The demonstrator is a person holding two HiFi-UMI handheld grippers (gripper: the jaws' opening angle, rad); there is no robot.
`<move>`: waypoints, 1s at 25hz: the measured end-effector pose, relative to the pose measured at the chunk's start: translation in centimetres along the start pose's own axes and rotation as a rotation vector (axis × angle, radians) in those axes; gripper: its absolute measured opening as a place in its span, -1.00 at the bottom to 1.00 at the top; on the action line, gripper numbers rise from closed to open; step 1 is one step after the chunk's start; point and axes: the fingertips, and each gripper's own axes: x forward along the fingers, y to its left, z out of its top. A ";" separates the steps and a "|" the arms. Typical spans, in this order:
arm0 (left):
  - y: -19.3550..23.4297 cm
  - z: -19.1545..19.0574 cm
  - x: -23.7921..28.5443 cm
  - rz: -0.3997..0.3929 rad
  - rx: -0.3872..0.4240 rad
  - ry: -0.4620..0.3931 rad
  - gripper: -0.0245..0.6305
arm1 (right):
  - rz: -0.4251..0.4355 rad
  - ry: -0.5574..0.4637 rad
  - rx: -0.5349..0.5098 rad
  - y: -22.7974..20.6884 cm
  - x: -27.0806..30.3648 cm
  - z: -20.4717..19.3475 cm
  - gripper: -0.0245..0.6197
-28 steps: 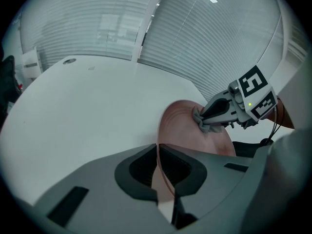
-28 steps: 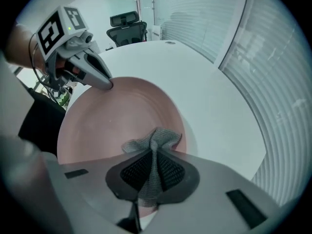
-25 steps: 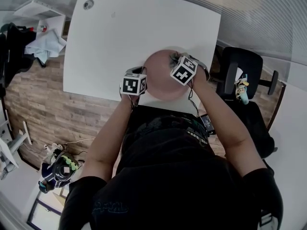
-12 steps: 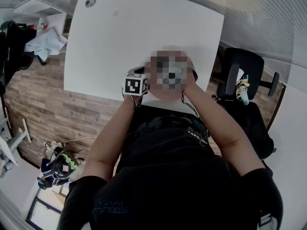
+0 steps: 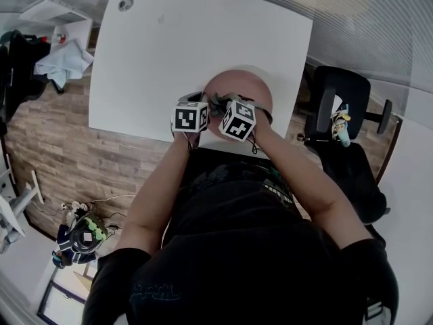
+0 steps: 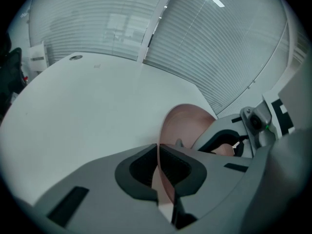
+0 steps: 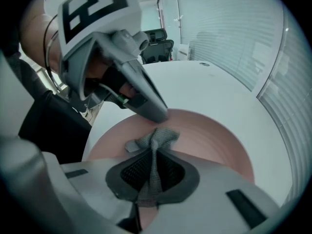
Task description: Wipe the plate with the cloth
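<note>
Mid-wipe: my left gripper point(image 6: 158, 152) jaws pinch the plate point(image 7: 209, 135) rim, my right gripper point(image 7: 154, 174) jaws clamp the cloth point(image 7: 155, 143), so next I'd drag it across the plate ahead.

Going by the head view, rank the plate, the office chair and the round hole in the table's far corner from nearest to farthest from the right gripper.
1. The plate: directly under the right gripper, which presses the cloth onto it.
2. The office chair: off the right edge of the table.
3. The round hole: in the table's far left corner.
</note>
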 end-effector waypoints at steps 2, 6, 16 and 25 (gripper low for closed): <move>0.1 0.0 0.0 0.003 -0.006 -0.004 -0.84 | 0.019 0.005 -0.009 1.3 0.0 -0.4 -0.80; 0.2 0.1 -0.2 0.011 -0.008 -0.007 -0.84 | 0.045 0.018 -0.022 3.6 -0.2 -1.5 -0.80; 0.2 0.2 0.1 0.022 0.006 -0.001 -0.84 | 0.129 0.114 0.027 6.6 -1.9 -7.0 -0.80; 0.2 0.1 0.3 0.027 0.011 -0.004 -0.84 | 0.071 0.222 0.080 2.8 -3.8 -11.1 -0.80</move>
